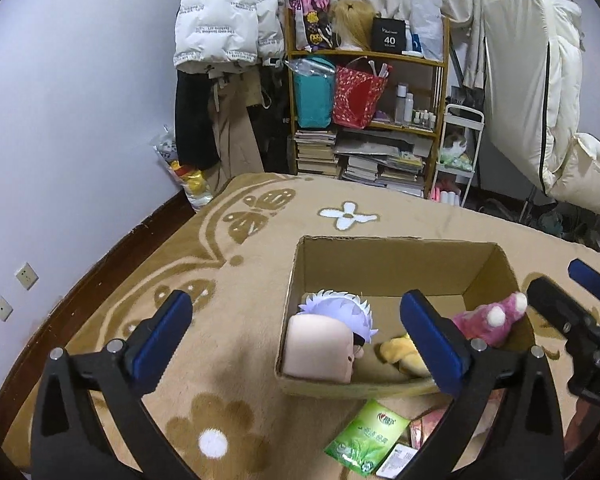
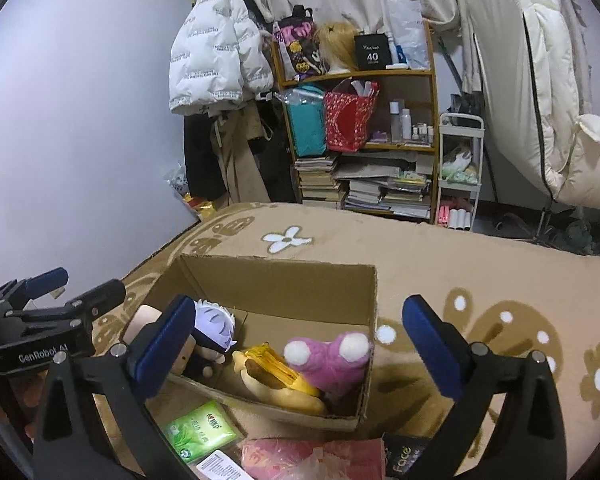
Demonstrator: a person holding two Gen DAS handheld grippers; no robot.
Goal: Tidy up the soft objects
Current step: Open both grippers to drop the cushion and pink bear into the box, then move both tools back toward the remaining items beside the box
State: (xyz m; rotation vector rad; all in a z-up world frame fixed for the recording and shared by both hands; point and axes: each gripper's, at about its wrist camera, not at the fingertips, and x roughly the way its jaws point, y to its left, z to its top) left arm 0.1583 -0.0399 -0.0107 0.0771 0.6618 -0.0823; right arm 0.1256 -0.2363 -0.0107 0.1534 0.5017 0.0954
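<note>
An open cardboard box [image 1: 388,264] [image 2: 284,280] stands on a tan flowered blanket. Inside lie a white-haired doll with a big peach head [image 1: 324,344] [image 2: 214,326], a yellow and brown plush [image 1: 400,354] [image 2: 278,380] and a pink plush with white pompoms [image 1: 490,318] [image 2: 332,356]. My left gripper [image 1: 296,340] hovers open above the box's near left corner, nothing between its blue pads. My right gripper [image 2: 296,340] hovers open over the box's near side, also holding nothing. Each gripper shows at the edge of the other's view.
Flat packets lie on the blanket in front of the box: a green tissue pack [image 1: 366,436] [image 2: 200,430], a pink pack [image 2: 312,458] and a black one [image 2: 404,454]. Beyond the bed stand a cluttered wooden shelf [image 1: 364,120], hanging coats [image 1: 224,20] and a white cart [image 1: 456,152].
</note>
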